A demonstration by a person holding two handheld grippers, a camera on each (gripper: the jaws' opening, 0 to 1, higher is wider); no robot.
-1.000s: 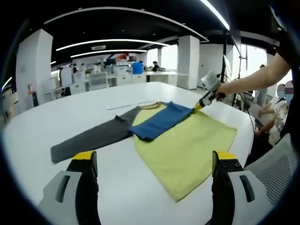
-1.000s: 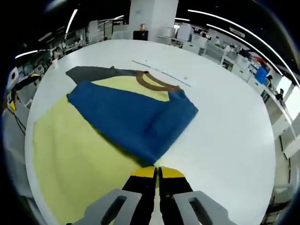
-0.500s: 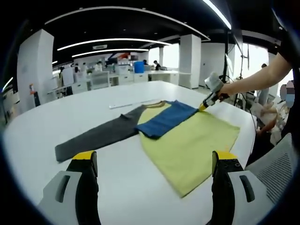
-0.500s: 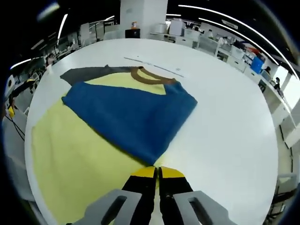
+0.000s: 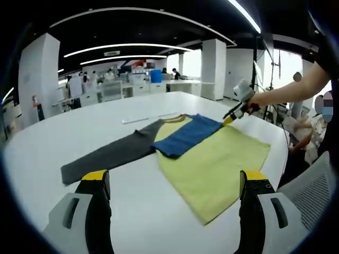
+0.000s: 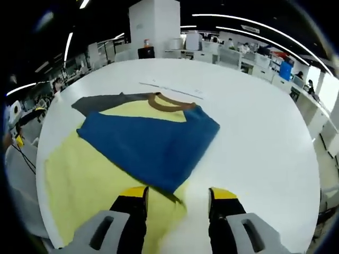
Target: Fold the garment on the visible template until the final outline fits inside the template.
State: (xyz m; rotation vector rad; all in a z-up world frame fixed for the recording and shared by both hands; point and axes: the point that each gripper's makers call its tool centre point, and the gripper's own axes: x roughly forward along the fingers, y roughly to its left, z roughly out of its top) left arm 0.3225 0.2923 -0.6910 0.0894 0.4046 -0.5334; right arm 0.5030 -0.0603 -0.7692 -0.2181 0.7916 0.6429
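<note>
**One shirt on the white table, both grippers standing open**

In the left gripper view, one long-sleeved shirt (image 5: 212, 159) is lying flat on the round white table (image 5: 63, 137). Its yellow body is spreading toward the camera, one blue sleeve (image 5: 186, 135) is lying folded across the chest, and one grey sleeve (image 5: 108, 155) is stretching straight out to the left. A thin white strip (image 5: 148, 117) is resting on the table just beyond the collar. The left gripper (image 5: 172, 185) is hanging above the near table edge, its two yellow-tipped jaws spread wide with nothing between them. The right gripper (image 5: 231, 117) is coming in from the right, held by a person's hand (image 5: 258, 100) on an outstretched arm, its yellow tip poised at the far corner of the shirt beside the blue sleeve.

In the right gripper view, the same shirt (image 6: 95, 169) is showing one brown collar (image 6: 167, 102), the blue sleeve (image 6: 151, 143) folded over the yellow, and the grey sleeve (image 6: 98, 101) reaching away. The right gripper (image 6: 177, 194) is hovering over the blue sleeve's tip, jaws parted and gripping nothing.
</note>
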